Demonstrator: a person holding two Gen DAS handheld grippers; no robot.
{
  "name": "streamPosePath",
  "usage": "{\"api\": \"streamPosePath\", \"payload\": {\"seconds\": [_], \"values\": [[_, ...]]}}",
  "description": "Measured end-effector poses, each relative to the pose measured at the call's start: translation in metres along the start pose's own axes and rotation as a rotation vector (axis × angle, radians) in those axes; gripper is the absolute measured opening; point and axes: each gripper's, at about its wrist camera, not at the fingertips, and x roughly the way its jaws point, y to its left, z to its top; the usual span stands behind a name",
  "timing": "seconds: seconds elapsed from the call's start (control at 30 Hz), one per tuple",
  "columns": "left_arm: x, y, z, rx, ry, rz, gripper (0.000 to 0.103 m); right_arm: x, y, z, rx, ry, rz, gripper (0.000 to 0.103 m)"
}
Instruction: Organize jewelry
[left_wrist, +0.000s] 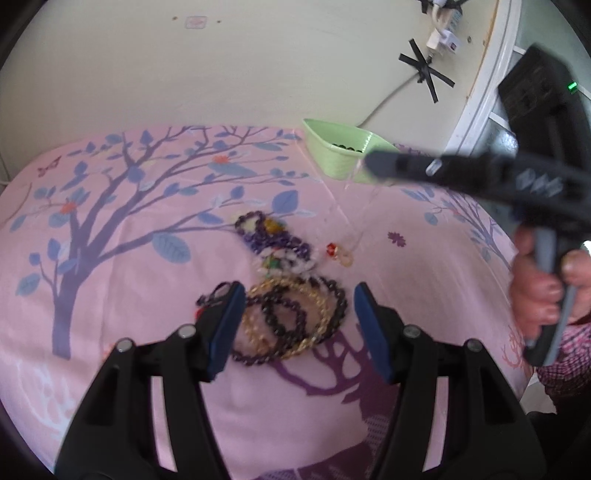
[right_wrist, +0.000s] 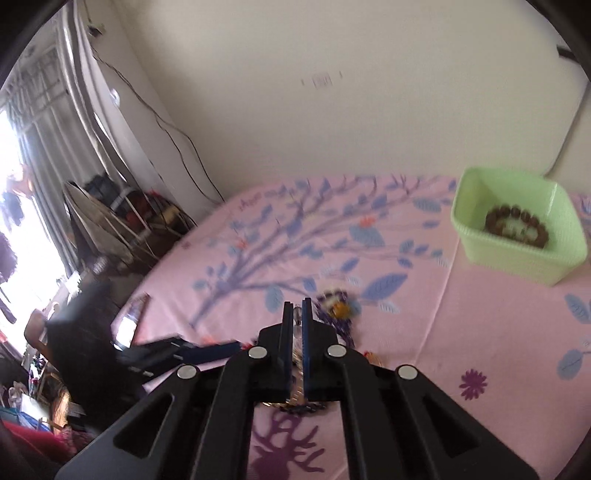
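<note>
Above the pink tree-print bedsheet, the right hand-held gripper pinches a thin clear-beaded necklace; the left hand-held gripper hangs spread over the dark bead bracelets.

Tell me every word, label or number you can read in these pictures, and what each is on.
None can be read.
Wall sticker: pinkish mark, too blurred to read.
White plug: small dark and red mark, too small to read.
Right gripper: pale markings on its body, blurred, no letters legible.
Green basket: no text visible.
</note>
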Motion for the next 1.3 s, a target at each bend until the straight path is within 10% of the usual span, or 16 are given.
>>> {"api": "streamPosePath", "payload": {"seconds": [0.33, 0.47, 0.97, 1.3], "values": [[0.026, -0.017, 0.026, 0.044, -0.020, -0.018, 0.063, -0.060, 0.032, 0.027, -0.060, -0.148, 0.060, 0.000], [0.042, -0.028, 0.034, 0.106, 0.023, -0.053, 0.006, -0.083, 0.032, 0.032, -0.061, -0.211, 0.058, 0.000], [-0.025, -0.085, 0.124, 0.144, -0.131, -0.324, 0.005, -0.158, -0.027, 0.022, 0.052, -0.389, -0.028, 0.000], [0.016, -0.127, 0.116, 0.186, -0.045, -0.351, 0.005, -0.165, -0.068, -0.016, 0.117, -0.337, -0.075, 0.000]]}}
